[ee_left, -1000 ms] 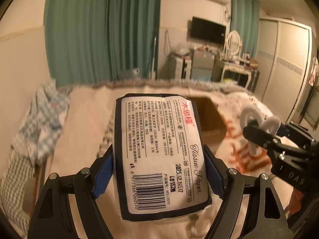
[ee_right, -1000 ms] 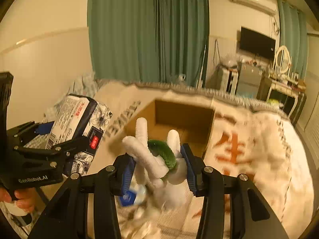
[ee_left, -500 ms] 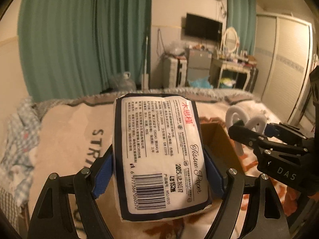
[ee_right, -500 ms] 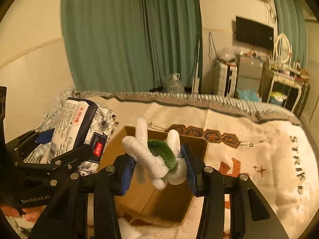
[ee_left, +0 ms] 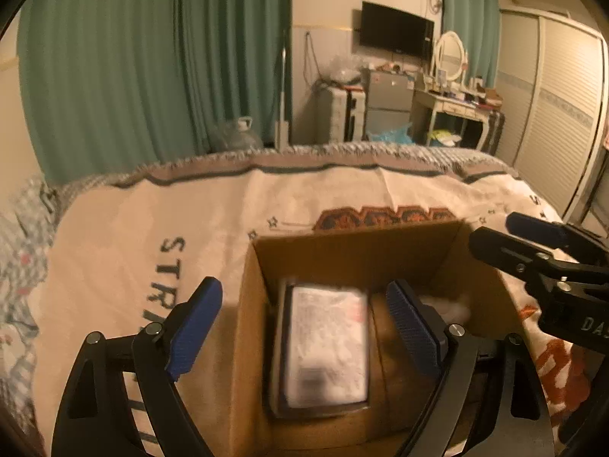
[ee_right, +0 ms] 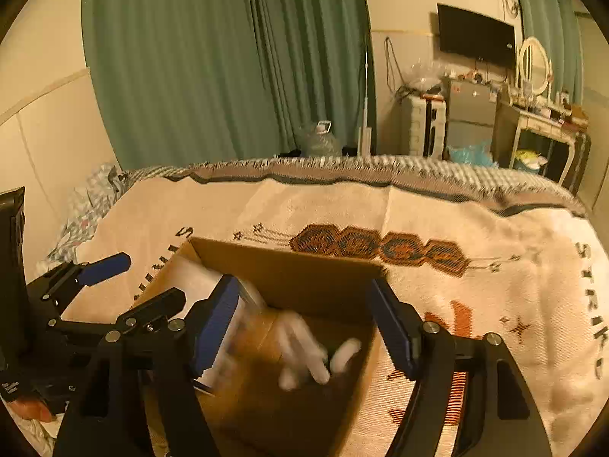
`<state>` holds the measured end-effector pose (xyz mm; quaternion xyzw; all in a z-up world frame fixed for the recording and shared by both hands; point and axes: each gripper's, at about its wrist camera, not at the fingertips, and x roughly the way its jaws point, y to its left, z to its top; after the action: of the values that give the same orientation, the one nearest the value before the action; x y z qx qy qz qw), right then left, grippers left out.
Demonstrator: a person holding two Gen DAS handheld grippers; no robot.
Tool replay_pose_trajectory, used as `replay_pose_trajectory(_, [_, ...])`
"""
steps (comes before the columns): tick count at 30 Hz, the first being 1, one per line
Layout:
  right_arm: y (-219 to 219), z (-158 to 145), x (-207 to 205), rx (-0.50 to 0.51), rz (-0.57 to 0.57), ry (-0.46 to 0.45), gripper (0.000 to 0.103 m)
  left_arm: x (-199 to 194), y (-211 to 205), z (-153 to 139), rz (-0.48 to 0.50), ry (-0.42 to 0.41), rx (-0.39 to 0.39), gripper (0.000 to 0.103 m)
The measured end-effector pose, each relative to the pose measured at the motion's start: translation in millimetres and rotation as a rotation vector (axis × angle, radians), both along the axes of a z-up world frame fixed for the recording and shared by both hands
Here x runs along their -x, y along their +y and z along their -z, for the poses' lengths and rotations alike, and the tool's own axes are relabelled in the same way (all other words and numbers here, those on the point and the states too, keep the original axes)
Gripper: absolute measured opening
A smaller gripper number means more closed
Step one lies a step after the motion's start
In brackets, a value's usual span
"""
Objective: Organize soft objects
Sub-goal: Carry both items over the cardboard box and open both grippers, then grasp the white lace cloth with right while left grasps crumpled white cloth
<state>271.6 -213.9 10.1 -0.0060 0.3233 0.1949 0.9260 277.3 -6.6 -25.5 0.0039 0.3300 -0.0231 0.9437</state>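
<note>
An open cardboard box (ee_left: 354,255) sits on the bed blanket. The tissue pack (ee_left: 327,346), white label up, lies blurred inside the box under my left gripper (ee_left: 304,327), which is open and empty above the box. In the right wrist view the white plush toy (ee_right: 308,350) is a blur inside the box (ee_right: 304,278), below my right gripper (ee_right: 304,327), which is open and empty. The tissue pack (ee_right: 236,323) shows at the box's left side there. My right gripper (ee_left: 540,243) also shows at the right of the left wrist view.
The cream patterned blanket (ee_left: 190,213) covers the bed around the box. A crumpled checked cloth (ee_right: 87,205) lies at the bed's left edge. Green curtains, a TV, a dresser and a wardrobe stand beyond the bed's far edge.
Both grippers opened over the box. The tissue pack left my left gripper and the plush toy left my right gripper; both are now in the box.
</note>
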Motion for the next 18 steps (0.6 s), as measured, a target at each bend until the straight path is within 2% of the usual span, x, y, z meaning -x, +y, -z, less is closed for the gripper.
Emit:
replay_pose_trajectory(4, [-9, -36, 29, -0.004, 0.014, -0.047, 0.073, 23, 0, -32, -0.001, -0.048, 0.010, 0.089])
replay_pose_trajectory(11, [-25, -125, 123, 0.083, 0.068, -0.134, 0.079, 108, 0, -115, -0.001, -0.200, -0.016, 0.090])
replay_pose_trajectory(13, [-29, -142, 149, 0.098, 0.074, -0.150, 0.089, 136, -1, -135, -0.005, -0.242, -0.015, 0.095])
replay_pose_trajectory(18, [-37, -170, 218, 0.105, 0.053, -0.180, 0.100, 193, 6, -162, -0.013, -0.281, 0.024, 0.096])
